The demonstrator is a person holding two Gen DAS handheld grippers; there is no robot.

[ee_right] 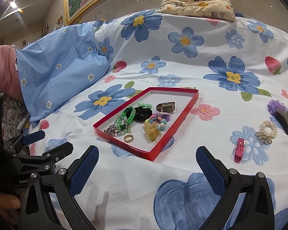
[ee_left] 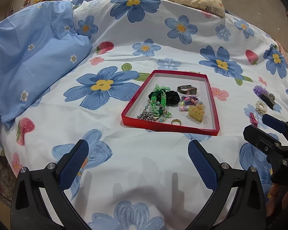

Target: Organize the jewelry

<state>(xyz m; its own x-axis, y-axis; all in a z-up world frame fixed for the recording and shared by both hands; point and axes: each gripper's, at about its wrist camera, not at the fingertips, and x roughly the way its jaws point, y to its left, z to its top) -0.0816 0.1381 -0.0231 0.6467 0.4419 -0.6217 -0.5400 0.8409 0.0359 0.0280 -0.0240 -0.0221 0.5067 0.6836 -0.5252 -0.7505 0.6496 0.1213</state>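
Both my left gripper (ee_left: 138,164) and right gripper (ee_right: 147,169) hang released, grasping nothing. The shallow red cardboard tray (ee_right: 184,115) sits at twelve o'clock; the small pink hair clip (ee_right: 239,150) at two o'clock could slip into the soft flowered bedsheet (ee_right: 136,182).

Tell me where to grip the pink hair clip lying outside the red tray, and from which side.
Grip the pink hair clip across its narrow width near the middle, coming from above with the right gripper, which is open and nearest. It lies flat and elongated on the bedsheet, apart from the pearl bracelet, so the long sides look free for the fingers.
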